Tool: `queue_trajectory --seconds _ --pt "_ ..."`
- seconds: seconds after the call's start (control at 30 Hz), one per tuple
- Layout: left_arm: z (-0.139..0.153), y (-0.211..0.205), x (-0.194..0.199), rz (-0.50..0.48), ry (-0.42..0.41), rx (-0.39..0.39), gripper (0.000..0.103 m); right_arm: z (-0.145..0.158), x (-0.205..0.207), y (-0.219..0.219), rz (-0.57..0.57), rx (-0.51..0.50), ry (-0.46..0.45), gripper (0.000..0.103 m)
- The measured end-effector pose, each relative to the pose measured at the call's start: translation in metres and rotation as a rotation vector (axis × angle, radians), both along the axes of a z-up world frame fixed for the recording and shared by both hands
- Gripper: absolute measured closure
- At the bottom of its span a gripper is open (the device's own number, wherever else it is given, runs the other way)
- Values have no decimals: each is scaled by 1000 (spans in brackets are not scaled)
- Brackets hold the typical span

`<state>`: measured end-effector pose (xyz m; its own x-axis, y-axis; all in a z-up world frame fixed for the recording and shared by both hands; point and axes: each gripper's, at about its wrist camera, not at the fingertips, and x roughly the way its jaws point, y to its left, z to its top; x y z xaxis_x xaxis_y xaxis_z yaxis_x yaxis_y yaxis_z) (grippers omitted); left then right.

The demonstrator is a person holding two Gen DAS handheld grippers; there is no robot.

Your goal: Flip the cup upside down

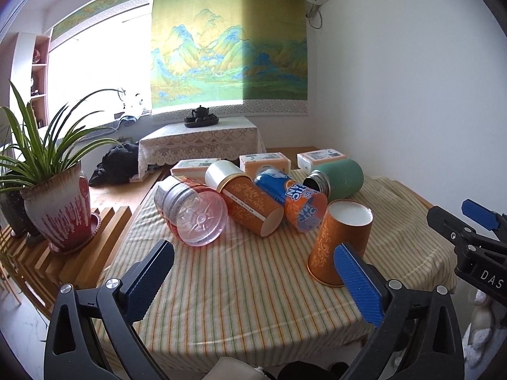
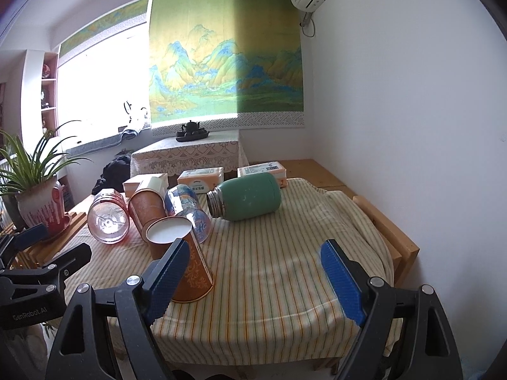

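Two claws are mine, and both are spread wide, holding nothing. My left claw (image 1: 256, 272) and my right claw (image 2: 256, 272) hang low over the near edge of the striped cloth (image 1: 240, 285). Only the right view shows the wooden bed frame (image 2: 393, 237). The orange cup (image 1: 340, 240) stands near that edge, wide mouth down, white bottom up, leaning a bit. Behind it lies a green flask (image 2: 247, 201).

A: Where is the orange paper cup (image 1: 340, 240)?
B: Upside down near the striped tablecloth's (image 1: 237, 285) right edge, white base up, beside the left gripper's (image 1: 256, 285) wide-apart blue pads (image 1: 359, 281).
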<state>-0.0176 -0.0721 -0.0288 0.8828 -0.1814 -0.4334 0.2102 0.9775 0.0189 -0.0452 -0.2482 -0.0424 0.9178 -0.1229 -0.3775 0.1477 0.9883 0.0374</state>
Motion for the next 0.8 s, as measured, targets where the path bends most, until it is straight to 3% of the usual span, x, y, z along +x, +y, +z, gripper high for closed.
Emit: queue_trajectory --seconds 0.27,0.8 --pt "-4 7 2 22 21 3 1 0 2 4 8 -5 2 21" --pt "-8 19 9 59 47 -4 1 -4 1 12 18 -28 -24 9"
